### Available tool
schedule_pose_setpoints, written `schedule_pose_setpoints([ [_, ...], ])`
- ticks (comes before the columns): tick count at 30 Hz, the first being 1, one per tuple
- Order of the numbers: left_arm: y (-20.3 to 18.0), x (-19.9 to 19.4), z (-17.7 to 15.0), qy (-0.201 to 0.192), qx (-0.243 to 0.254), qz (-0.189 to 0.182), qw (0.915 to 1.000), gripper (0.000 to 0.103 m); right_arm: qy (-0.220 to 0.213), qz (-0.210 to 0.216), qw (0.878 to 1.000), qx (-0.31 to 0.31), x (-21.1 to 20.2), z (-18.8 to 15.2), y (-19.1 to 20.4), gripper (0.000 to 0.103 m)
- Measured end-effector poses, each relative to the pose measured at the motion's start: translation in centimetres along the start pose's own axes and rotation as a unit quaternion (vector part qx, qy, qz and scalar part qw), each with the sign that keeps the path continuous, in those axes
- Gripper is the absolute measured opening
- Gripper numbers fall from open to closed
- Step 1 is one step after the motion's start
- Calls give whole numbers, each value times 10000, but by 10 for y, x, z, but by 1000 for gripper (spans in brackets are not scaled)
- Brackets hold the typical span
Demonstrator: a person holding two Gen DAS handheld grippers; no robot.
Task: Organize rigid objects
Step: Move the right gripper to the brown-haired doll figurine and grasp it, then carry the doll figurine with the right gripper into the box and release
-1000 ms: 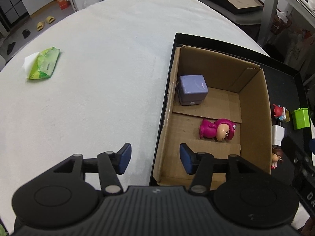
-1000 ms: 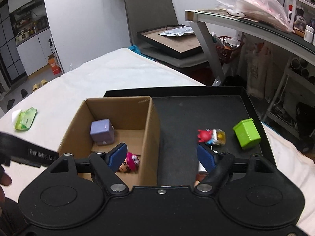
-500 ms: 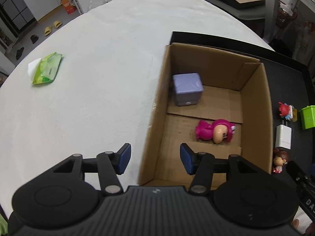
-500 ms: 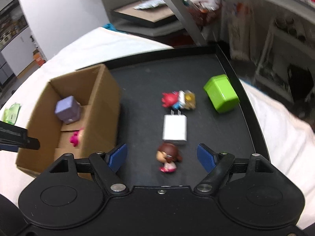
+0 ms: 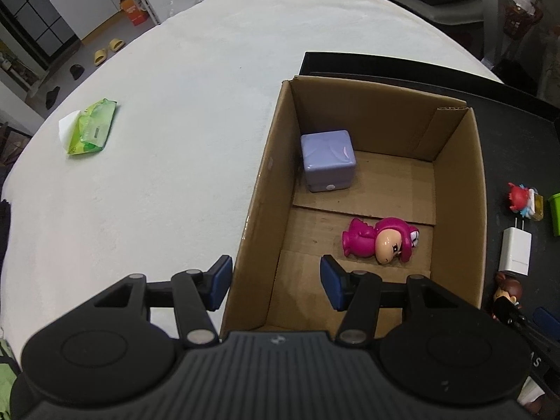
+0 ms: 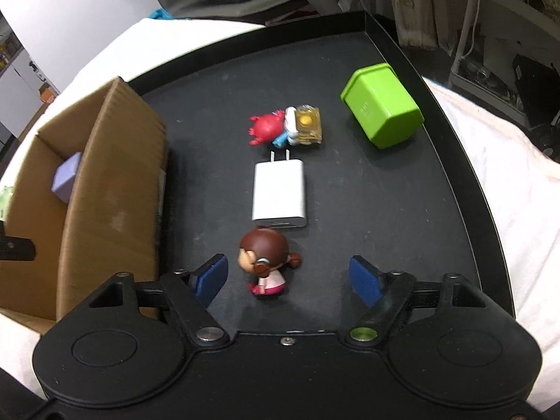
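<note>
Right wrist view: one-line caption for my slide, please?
Open right gripper hovers around brown-haired doll on black tray, charger just beyond.

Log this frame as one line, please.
right gripper: open, around brown-haired figurine | left gripper: open, over cardboard box wall

Bare tray [image 6: 402,210] lies right of the charger [image 6: 279,192]; the box wall [image 6: 115,189] blocks left.

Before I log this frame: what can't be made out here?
- Purple cube: right wrist view, mostly behind the box wall.
- Pink figure: absent from the right wrist view, hidden by that wall.
- Green bin: left wrist view, cut by the frame edge.
- Doll: left wrist view, partly behind the right gripper.
</note>
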State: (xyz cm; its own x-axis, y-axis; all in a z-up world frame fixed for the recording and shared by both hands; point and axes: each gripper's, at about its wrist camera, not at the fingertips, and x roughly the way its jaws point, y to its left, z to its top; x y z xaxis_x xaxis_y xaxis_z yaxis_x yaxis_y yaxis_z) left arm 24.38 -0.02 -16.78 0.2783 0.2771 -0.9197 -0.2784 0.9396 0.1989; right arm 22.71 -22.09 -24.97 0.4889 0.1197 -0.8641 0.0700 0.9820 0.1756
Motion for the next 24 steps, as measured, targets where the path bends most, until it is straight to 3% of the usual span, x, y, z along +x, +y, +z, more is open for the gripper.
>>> schedule_pose_setpoints([
  [2,-2,0,1,7,-11,51,10000,55,52,35,10000,-46,5,0,0,61],
  [4,-6,-1,0,5,34,93,10000,57,101,59,9999,-83,9,-1,1,39],
  [5,-7,-1,0,8,48,102,9999,58,53,28,9999,-110,8,-1,2,33],
  [12,-6,-3,0,19,-49,36,10000,58,-332,84,9993,-161,-6,-1,1,28],
  [24,1,-12,-3,-81,-30,-172,9998,58,-686,228,9974,-34,-26,5,0,27],
])
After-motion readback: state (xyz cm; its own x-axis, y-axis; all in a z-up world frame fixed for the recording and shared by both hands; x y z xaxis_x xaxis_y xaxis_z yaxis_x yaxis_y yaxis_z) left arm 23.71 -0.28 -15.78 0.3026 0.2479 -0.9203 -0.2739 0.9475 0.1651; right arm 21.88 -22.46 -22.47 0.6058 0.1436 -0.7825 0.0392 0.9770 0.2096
